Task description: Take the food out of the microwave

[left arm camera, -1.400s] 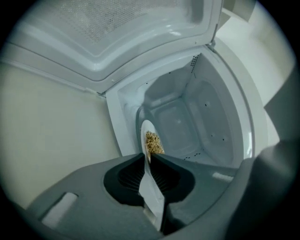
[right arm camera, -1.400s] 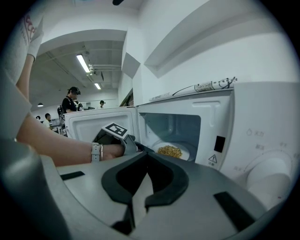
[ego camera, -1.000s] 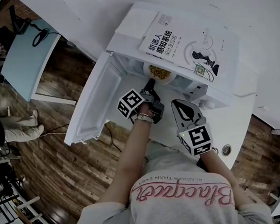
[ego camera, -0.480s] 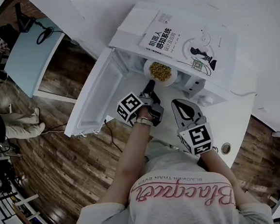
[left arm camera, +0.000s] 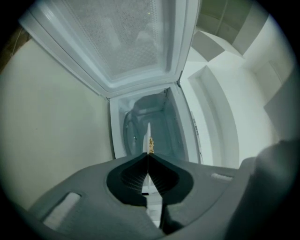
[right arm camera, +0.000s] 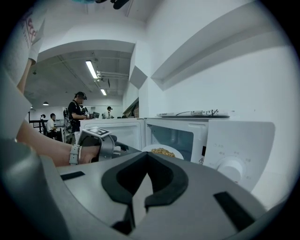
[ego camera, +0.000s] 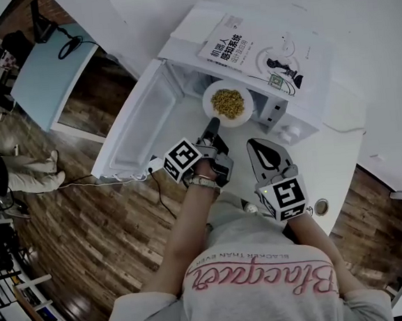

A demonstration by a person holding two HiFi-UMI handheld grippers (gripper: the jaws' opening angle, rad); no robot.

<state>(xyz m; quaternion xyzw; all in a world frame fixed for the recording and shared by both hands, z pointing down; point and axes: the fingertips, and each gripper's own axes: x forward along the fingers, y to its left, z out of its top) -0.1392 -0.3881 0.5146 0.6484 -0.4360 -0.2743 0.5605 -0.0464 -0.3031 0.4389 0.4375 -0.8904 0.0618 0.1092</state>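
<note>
The white plate [ego camera: 211,111] with yellow food [ego camera: 228,103] hangs just outside the mouth of the white microwave [ego camera: 302,116]. My left gripper [ego camera: 211,126] is shut on the plate's near rim. In the left gripper view the plate [left arm camera: 148,133] shows edge-on between the jaws, which are closed on it, with a bit of food [left arm camera: 151,144] above the left gripper [left arm camera: 148,155]. My right gripper [ego camera: 258,145] sits to the right, nearer the person, shut and empty. In the right gripper view the right gripper [right arm camera: 147,155] faces the plate [right arm camera: 161,151] and the control dial [right arm camera: 230,169].
The microwave door [ego camera: 138,123] swings open to the left. A book [ego camera: 261,50] lies on top of the oven. The white table [ego camera: 342,172] has a round cable hole [ego camera: 322,207]. Several people [right arm camera: 75,112] stand in the far room.
The plate has come out of the microwave cavity toward the person, carried by the left gripper. Both grippers have drawn back a little.
</note>
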